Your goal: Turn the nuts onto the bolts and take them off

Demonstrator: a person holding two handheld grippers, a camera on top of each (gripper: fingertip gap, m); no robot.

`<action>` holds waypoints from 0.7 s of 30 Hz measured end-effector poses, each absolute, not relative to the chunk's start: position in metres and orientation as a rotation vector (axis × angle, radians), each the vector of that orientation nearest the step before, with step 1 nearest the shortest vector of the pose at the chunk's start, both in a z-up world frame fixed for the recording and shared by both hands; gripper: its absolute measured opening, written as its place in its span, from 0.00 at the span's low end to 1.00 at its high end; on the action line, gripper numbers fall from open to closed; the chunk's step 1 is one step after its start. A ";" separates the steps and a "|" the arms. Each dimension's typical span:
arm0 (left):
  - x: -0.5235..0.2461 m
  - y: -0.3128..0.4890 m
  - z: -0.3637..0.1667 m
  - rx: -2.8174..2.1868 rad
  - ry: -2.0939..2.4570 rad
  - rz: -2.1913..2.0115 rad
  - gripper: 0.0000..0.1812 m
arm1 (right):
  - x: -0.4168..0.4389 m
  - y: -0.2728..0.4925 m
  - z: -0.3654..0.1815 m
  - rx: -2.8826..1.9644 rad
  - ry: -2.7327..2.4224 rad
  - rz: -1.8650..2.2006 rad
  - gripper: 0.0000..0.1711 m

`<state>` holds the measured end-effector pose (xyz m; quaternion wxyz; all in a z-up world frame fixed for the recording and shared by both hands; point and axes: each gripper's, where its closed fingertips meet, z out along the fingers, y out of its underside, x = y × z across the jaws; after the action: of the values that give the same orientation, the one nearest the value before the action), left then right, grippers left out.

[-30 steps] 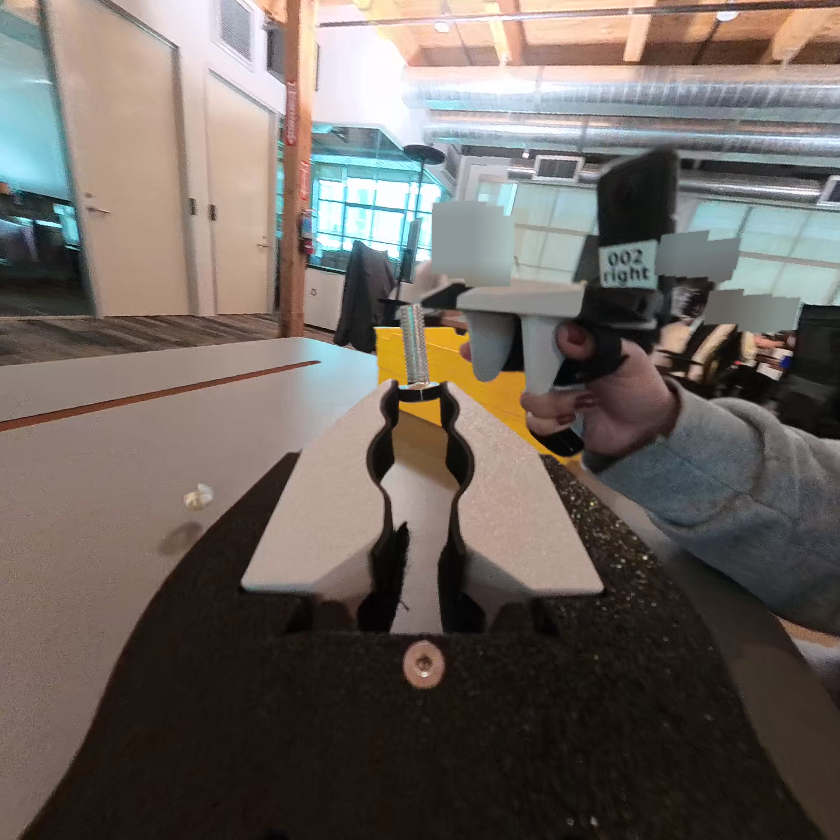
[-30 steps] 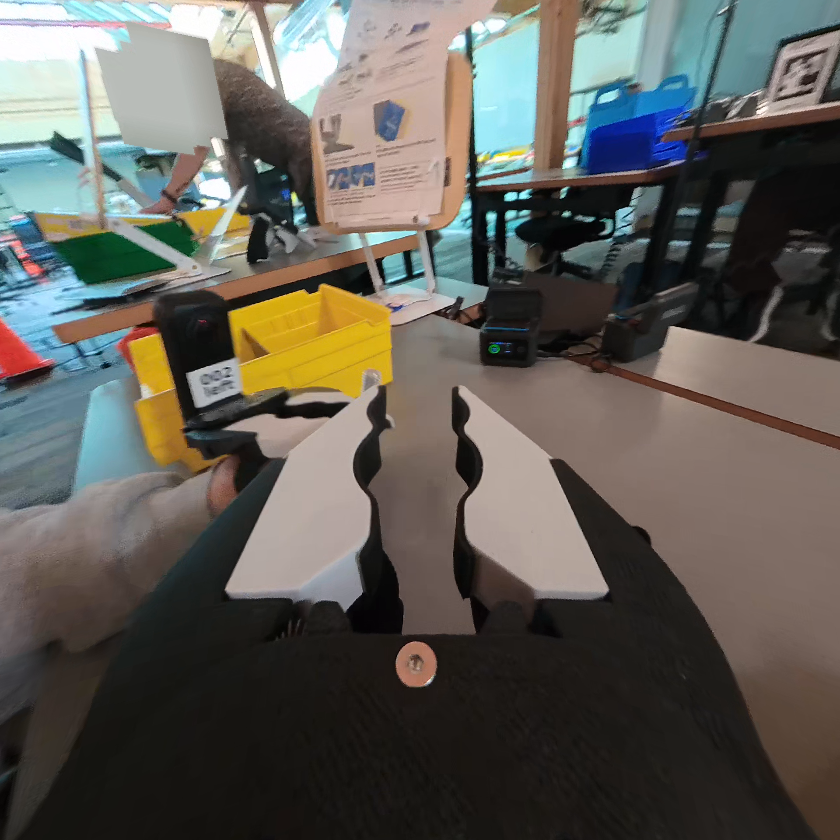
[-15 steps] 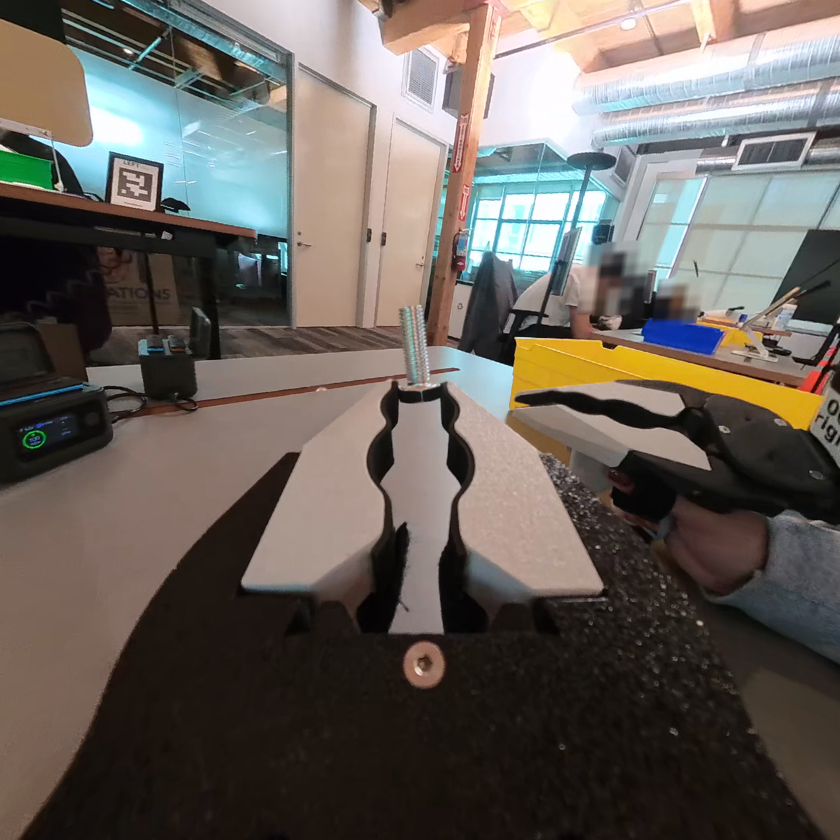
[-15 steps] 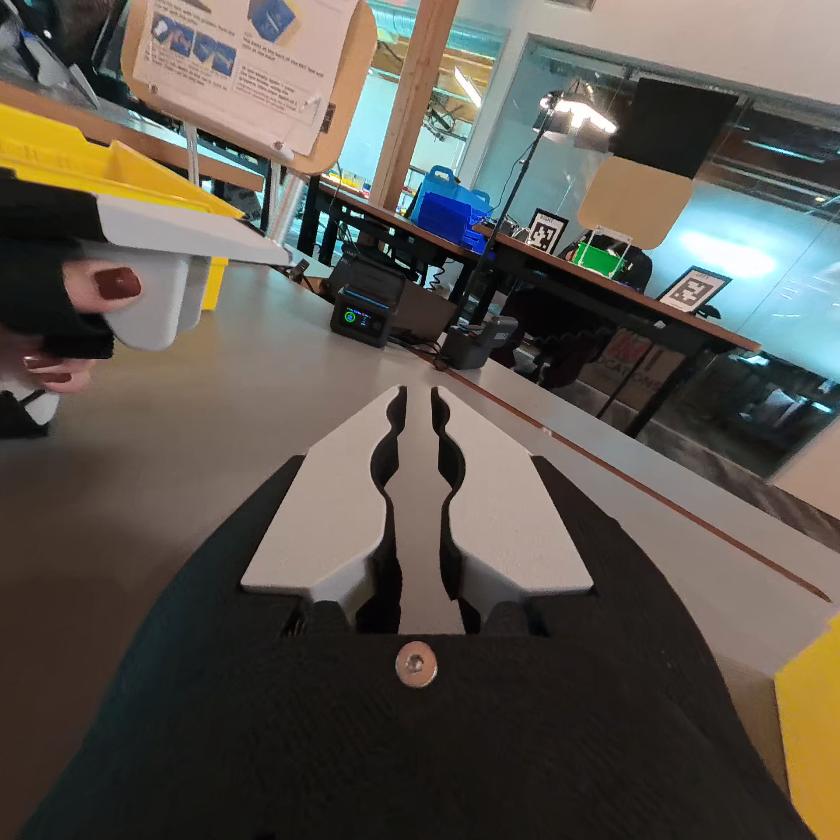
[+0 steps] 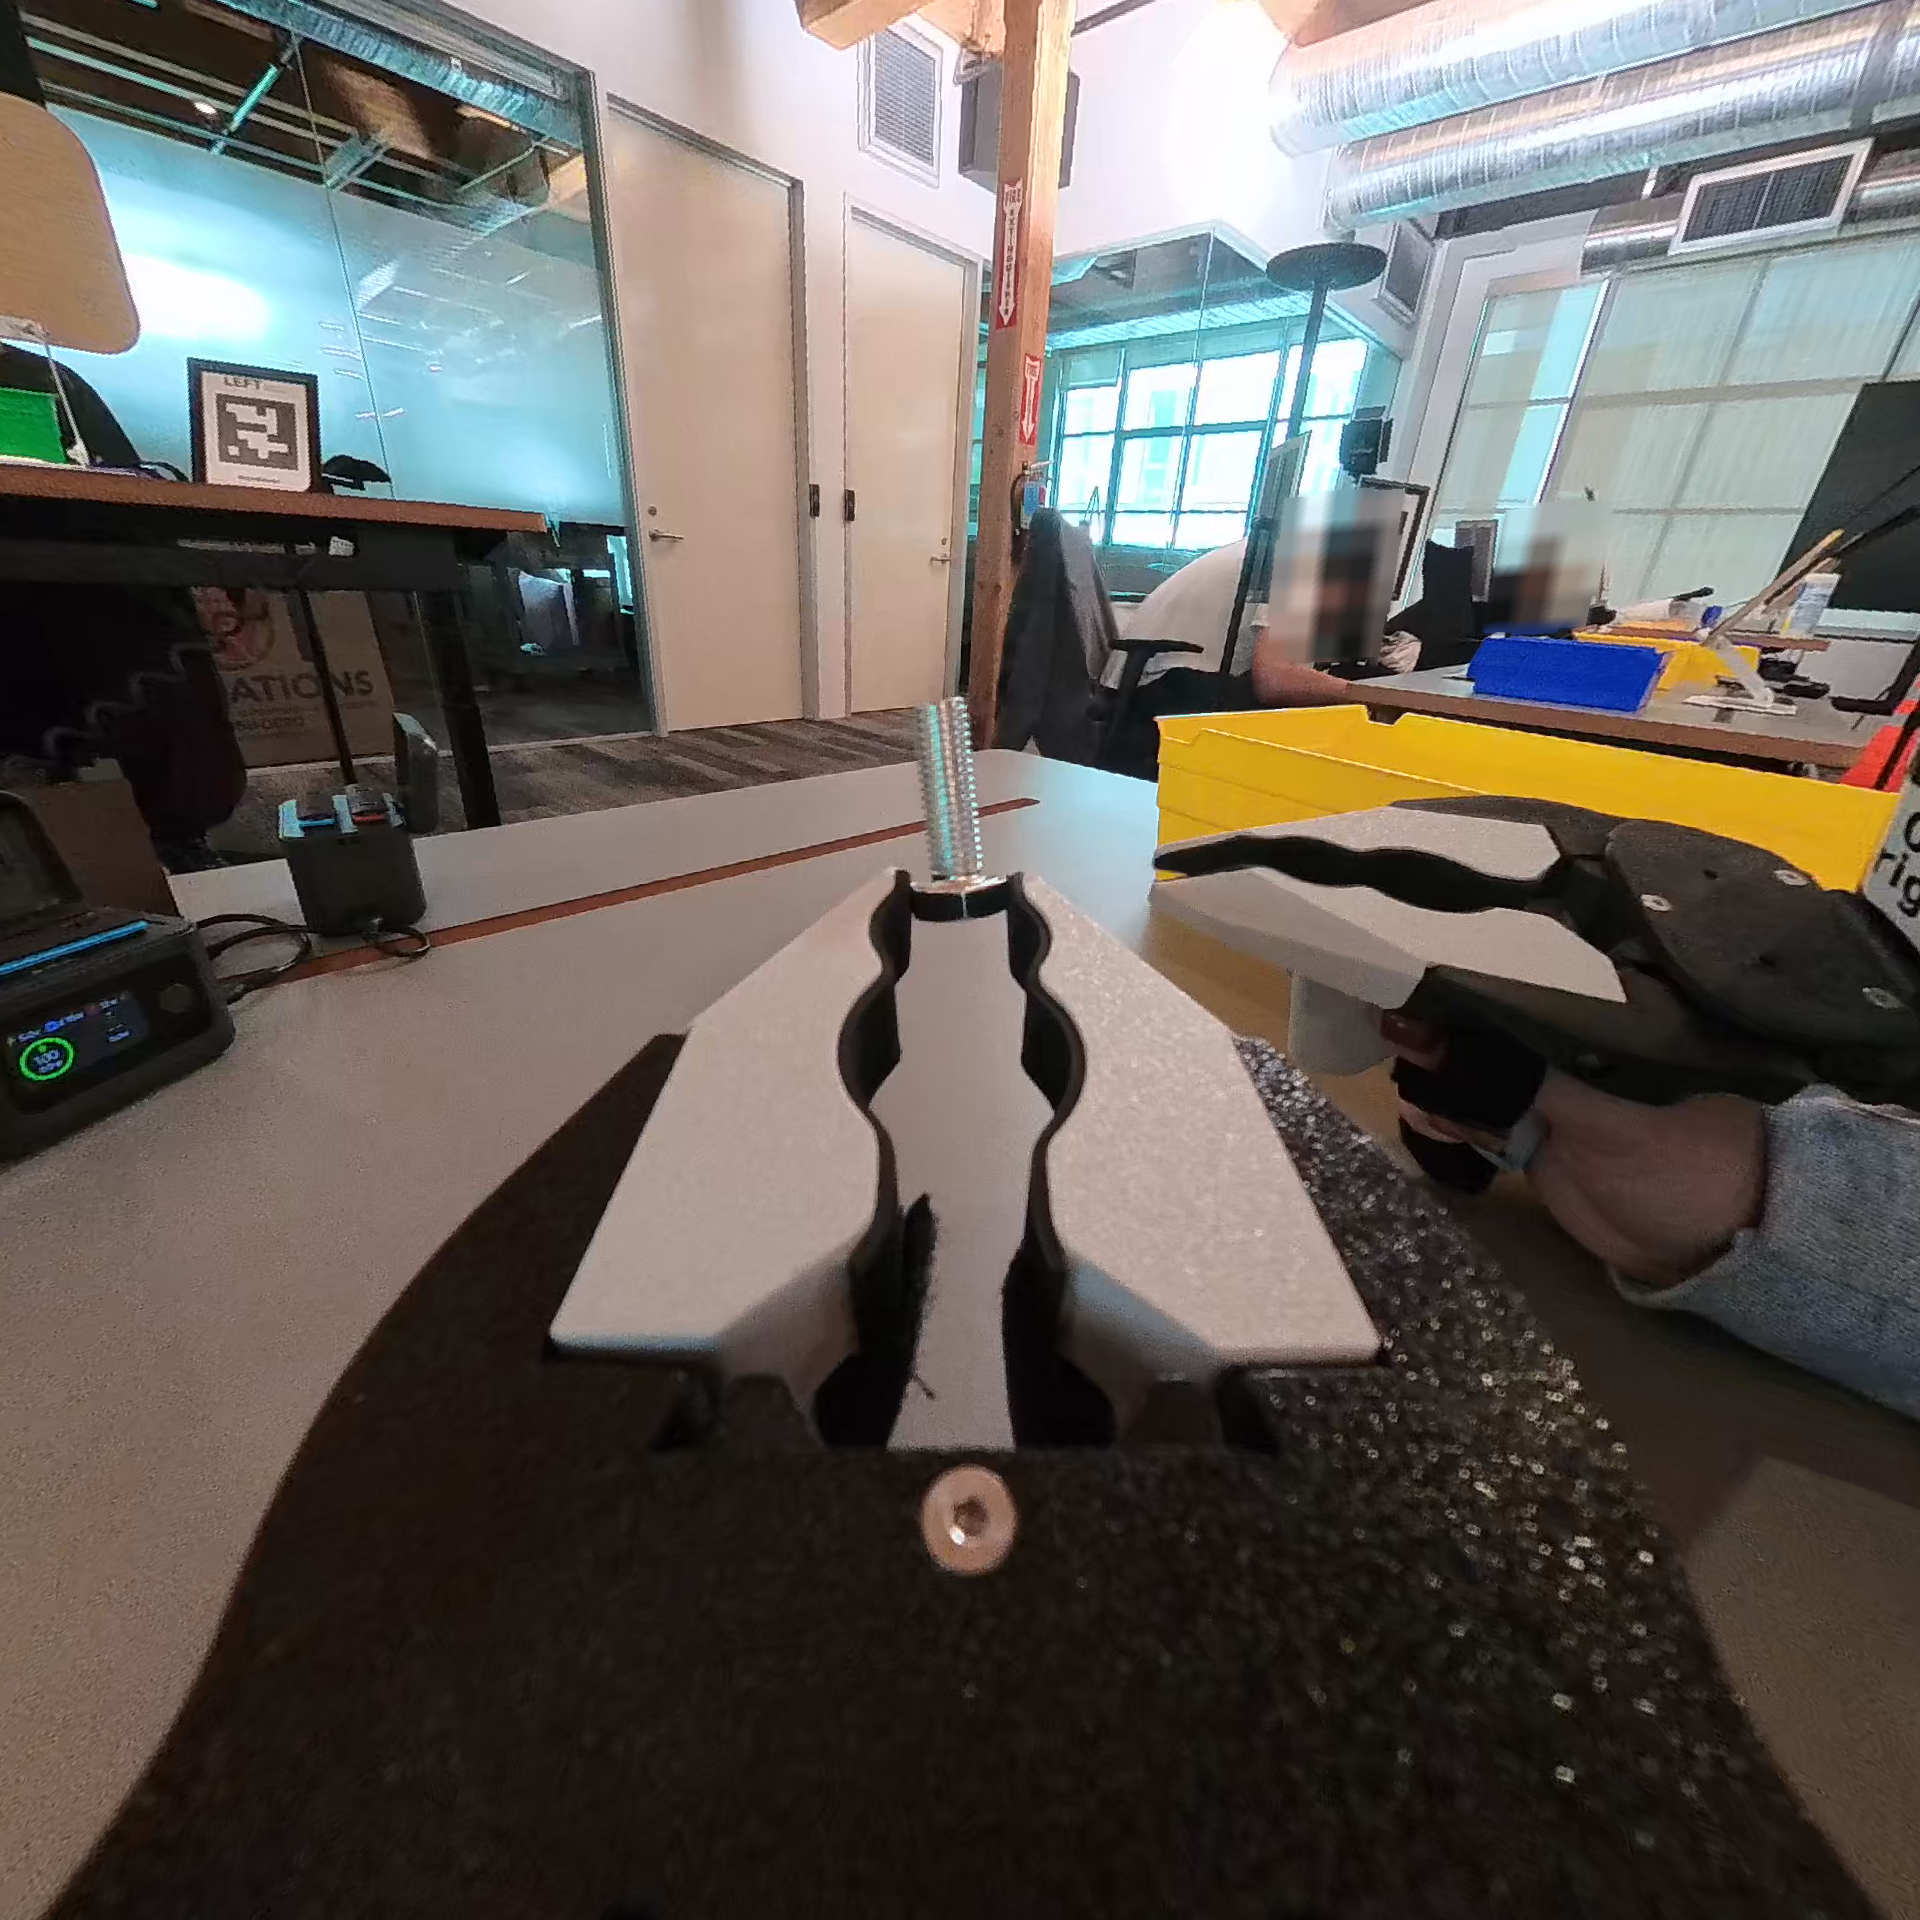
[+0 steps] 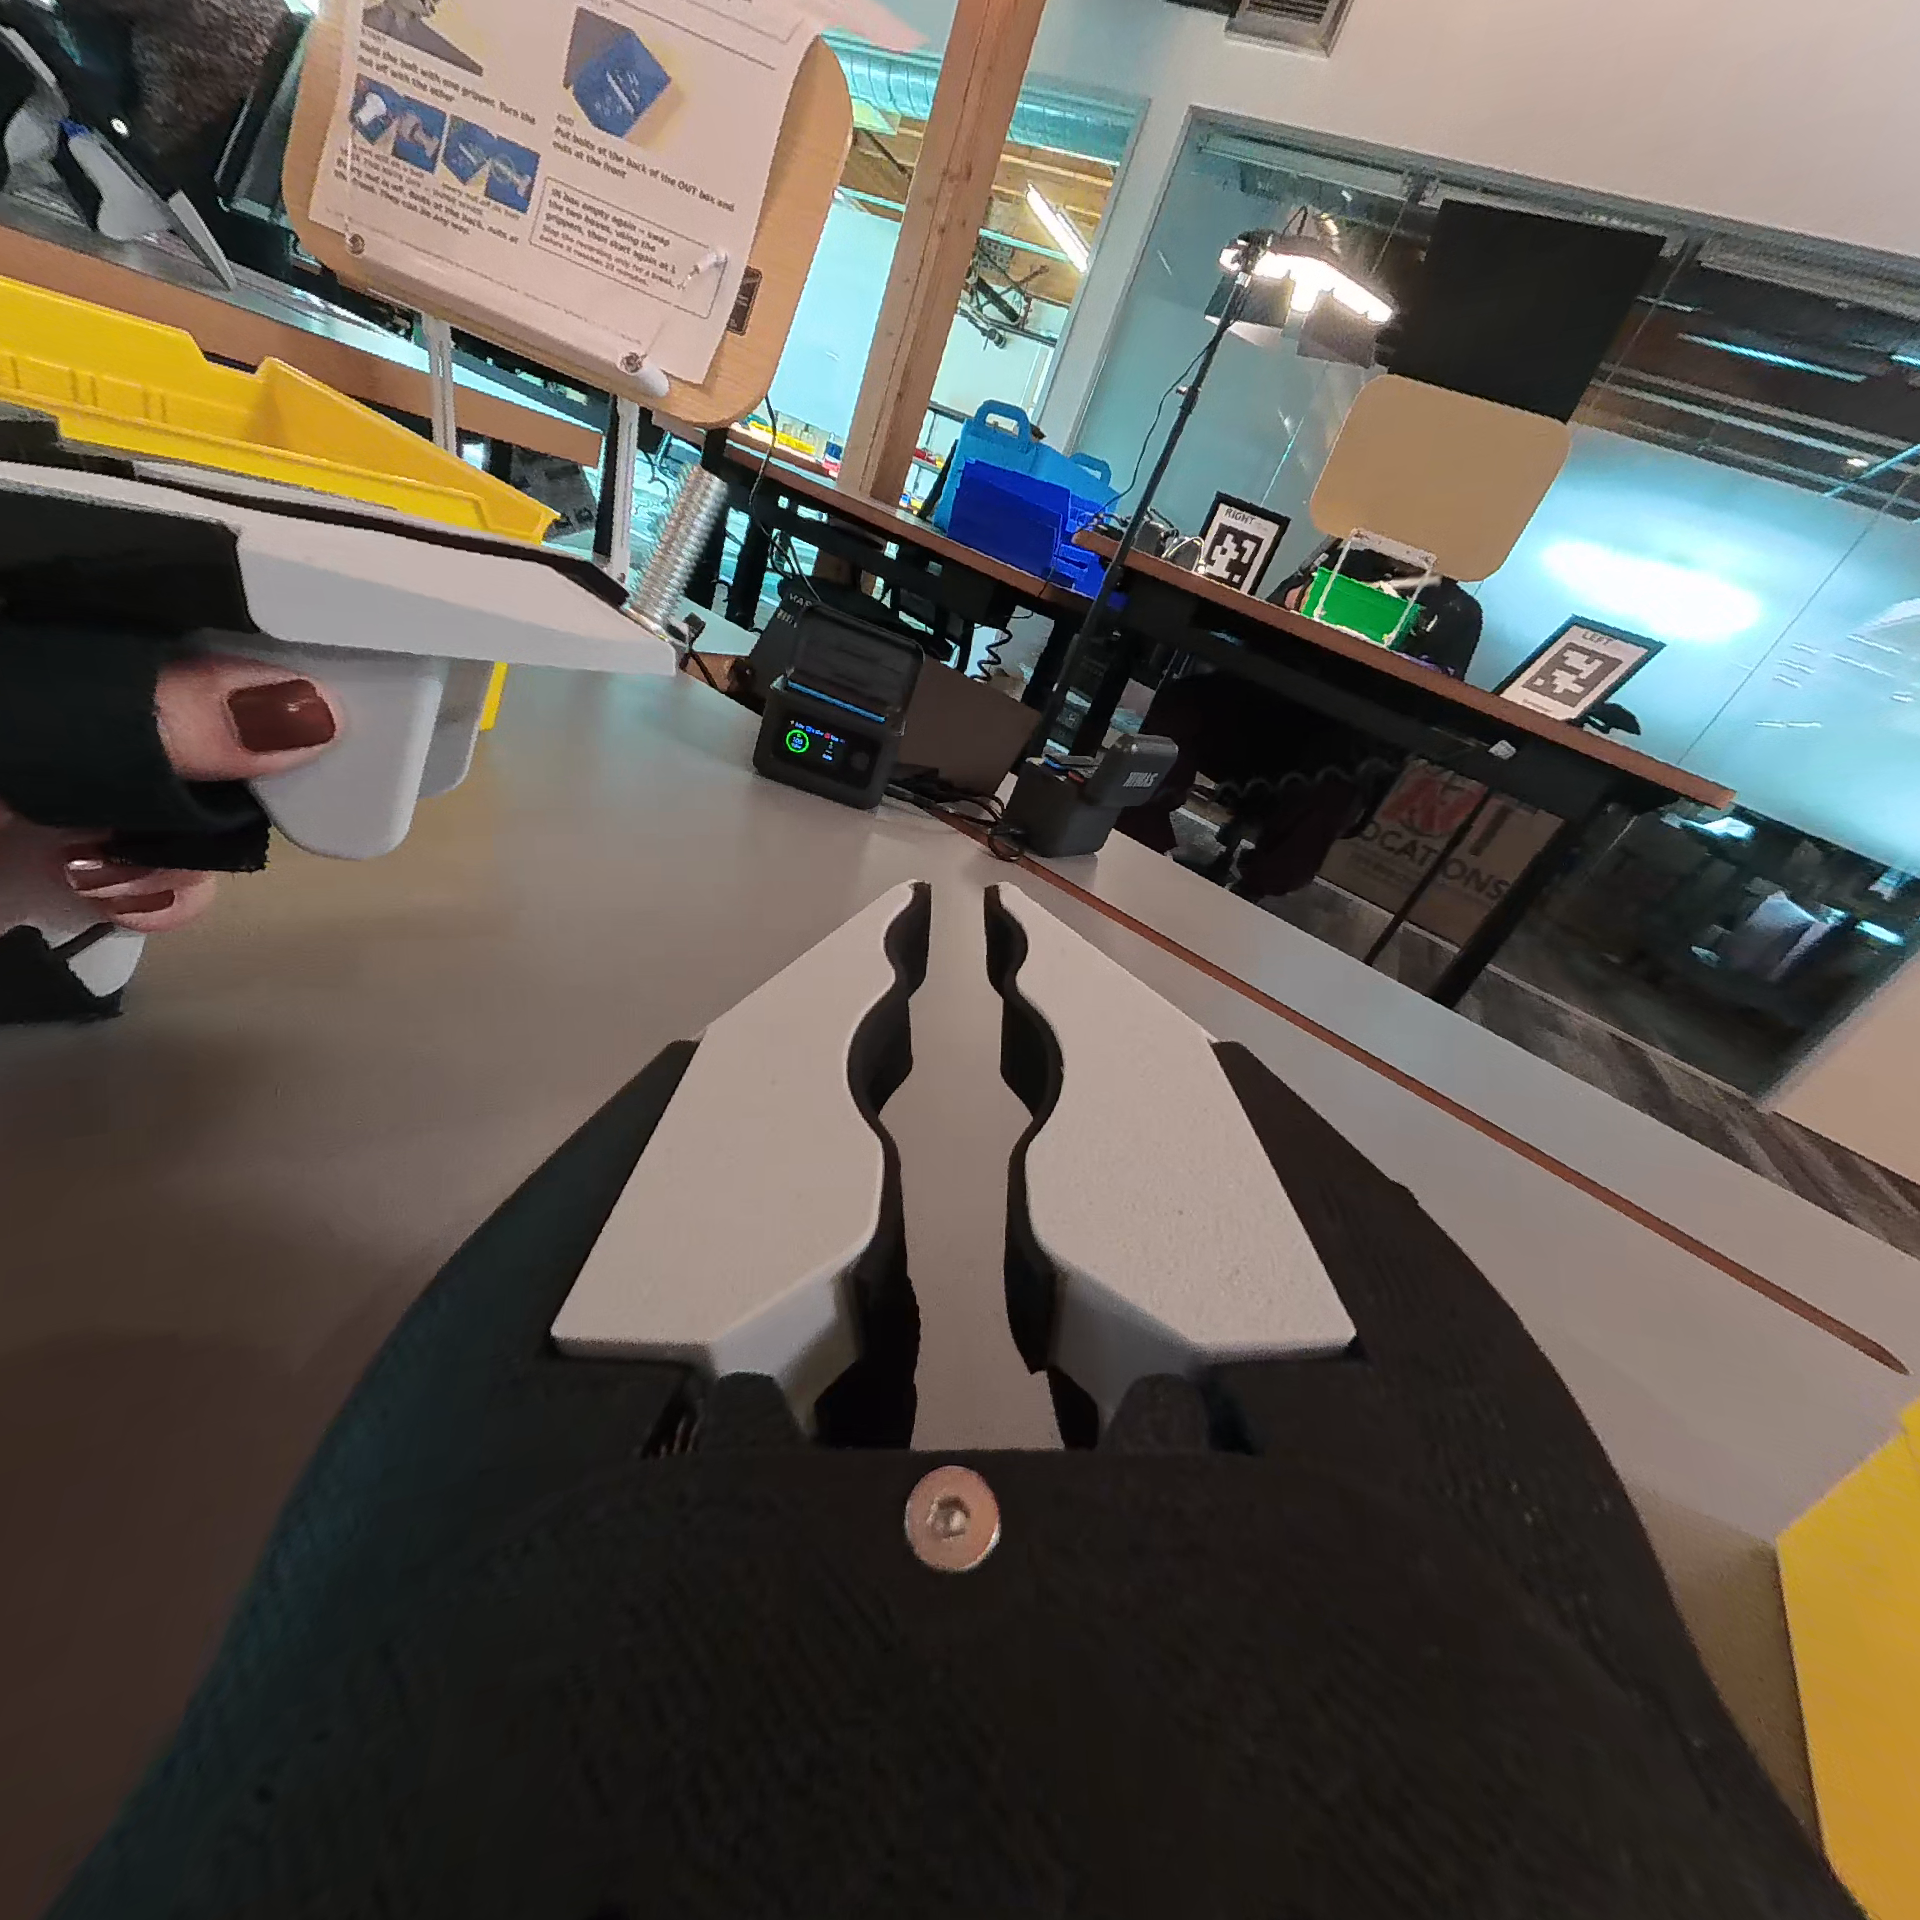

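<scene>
Above grey table (image 5: 312,1143), left tool (image 5: 958,906) clamped on upright bolt (image 5: 948,790), right tool (image 6: 956,902) nearly closed, empty, labelled sticker (image 5: 1896,862) on it.

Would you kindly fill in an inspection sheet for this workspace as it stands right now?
Surface: grey table with a brown seam strip; no nut seen on it.
Job's things: bolt upright, thread bare, head clamped at the left gripper's tips; yellow bin behind the right gripper.
Clutter: small black device with a lit screen; dark charger block.
Grippers: left gripper shut on the bolt head; right gripper empty, fingers narrowly apart, lying beside the bolt.
Cables: black leads by the charger block.
Surroundings: instruction board on a stand, blue bins, marker signs, seated people at far desks.
</scene>
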<state>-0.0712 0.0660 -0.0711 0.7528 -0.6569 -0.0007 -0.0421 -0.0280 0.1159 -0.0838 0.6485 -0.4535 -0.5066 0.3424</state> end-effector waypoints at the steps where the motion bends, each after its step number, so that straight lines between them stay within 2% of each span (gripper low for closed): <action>1: -0.071 0.066 -0.071 -1.433 -0.002 -0.092 0.08 | -0.027 0.116 -0.084 -1.032 -1.148 0.779 0.05; 14: -0.070 0.066 -0.071 -1.433 -0.001 -0.082 0.08 | -0.022 0.120 -0.082 -1.031 -1.120 0.781 0.06; 21: -0.070 0.067 -0.074 -1.453 0.004 -0.064 0.08 | -0.017 0.130 -0.079 -1.045 -1.064 0.754 0.14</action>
<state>-0.0695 0.0674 -0.0738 0.7472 -0.6640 0.0019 -0.0294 -0.0166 0.1296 -0.0789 0.6709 -0.4636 -0.4722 0.3347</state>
